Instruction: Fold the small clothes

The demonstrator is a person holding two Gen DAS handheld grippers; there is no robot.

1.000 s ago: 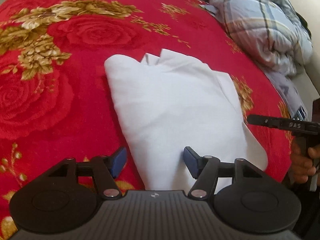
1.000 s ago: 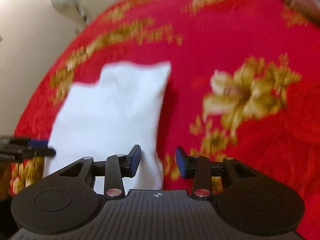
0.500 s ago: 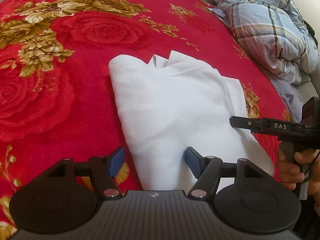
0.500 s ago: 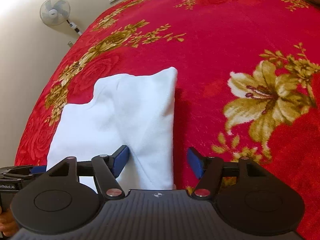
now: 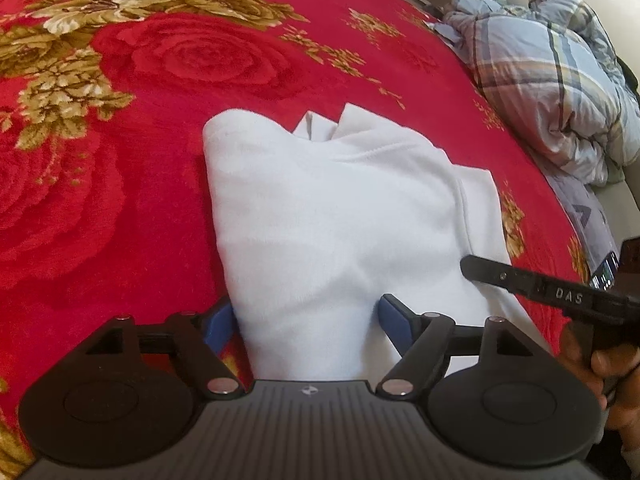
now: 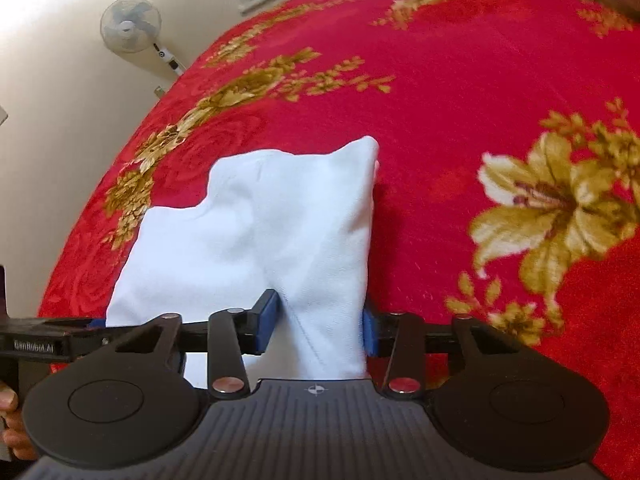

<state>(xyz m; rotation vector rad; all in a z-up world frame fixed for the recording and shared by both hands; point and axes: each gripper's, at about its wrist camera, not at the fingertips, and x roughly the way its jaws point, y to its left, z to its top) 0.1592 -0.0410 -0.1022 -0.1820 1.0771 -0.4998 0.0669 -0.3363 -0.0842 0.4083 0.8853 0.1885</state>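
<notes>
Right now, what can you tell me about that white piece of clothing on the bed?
The white garment looks like soft, fleecy knit, partly folded into a thick pad with stitched seams showing. It lies flat on the red floral blanket. Its near edge bunches between the fingers of the left gripper and the right gripper.

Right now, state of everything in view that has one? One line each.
white garment: partly folded, lying flat on the red floral blanket.
left gripper: open, fingers straddling the garment's near edge.
right gripper: open, fingers straddling a near corner of the garment.
plaid quilt: crumpled in a heap.
fan: running or not, cannot tell.
</notes>
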